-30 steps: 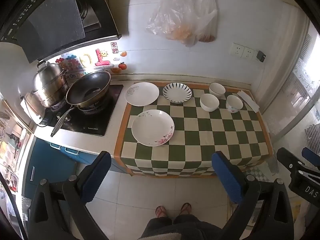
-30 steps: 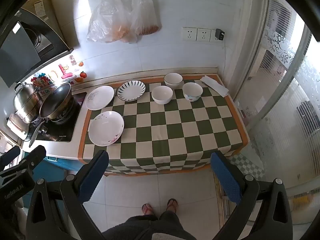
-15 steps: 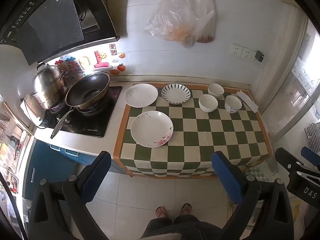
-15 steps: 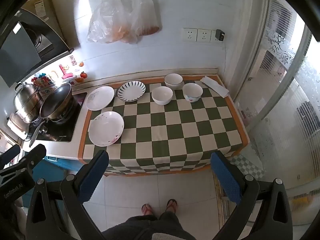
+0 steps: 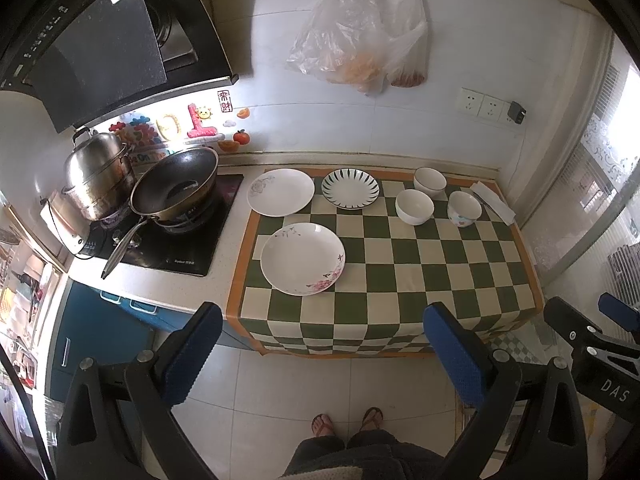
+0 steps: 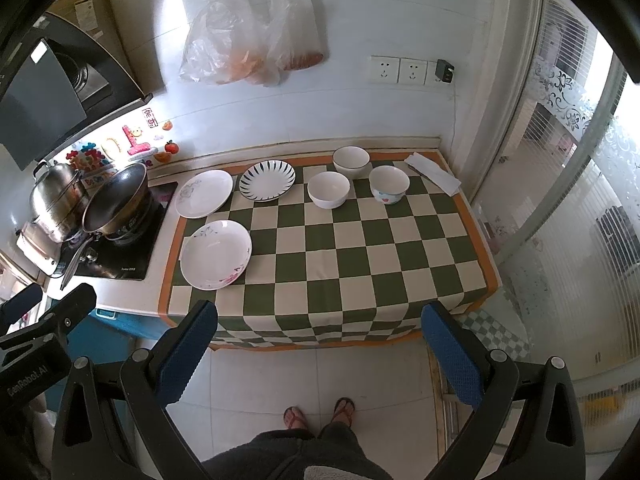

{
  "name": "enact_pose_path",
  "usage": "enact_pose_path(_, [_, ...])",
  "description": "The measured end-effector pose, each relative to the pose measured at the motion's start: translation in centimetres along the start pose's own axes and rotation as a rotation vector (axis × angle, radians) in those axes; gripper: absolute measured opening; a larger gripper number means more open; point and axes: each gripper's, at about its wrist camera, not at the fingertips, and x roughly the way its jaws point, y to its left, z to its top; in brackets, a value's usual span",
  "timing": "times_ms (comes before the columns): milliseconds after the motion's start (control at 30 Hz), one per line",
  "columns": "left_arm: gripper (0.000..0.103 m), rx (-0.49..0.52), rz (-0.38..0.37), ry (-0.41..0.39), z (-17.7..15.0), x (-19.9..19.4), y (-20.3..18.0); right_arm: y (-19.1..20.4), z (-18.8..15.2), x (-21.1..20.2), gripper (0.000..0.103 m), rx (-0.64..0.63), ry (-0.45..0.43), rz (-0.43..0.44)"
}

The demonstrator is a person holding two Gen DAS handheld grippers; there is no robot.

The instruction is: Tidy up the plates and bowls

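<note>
While both grippers hang above the floor:
Hidden: bag contents blurred
Plates: three
Bowls: three
Left gripper: wide open, empty
Right gripper: wide open, empty

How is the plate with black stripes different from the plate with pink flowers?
The striped plate has dark lines all round its rim; the flowered plate is mostly plain white with pink blossoms at one edge. The striped plate looks smaller and sits at the back near the wall; the flowered plate sits nearer the front. Both are round, empty and lie flat on the checked cloth.

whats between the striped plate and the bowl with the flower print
A plain white bowl sits between the striped plate and the flower-print bowl, apart from both, clearest in the right wrist view.
</note>
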Motion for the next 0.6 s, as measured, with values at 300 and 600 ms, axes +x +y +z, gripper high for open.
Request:
enact_pose_path(300, [0.103,0.001,-0.002,0.001,-0.11,-0.85,-0.82,0.03,-0.11,-0.05,0.103,0.0,0.003,0.002])
enact_pose_path(600, [0.103,0.0,-0.003,-0.001,-0.16,-0.86,-0.79,0.14,0.04,-0.4,0.103,-0.002,-0.002,0.002])
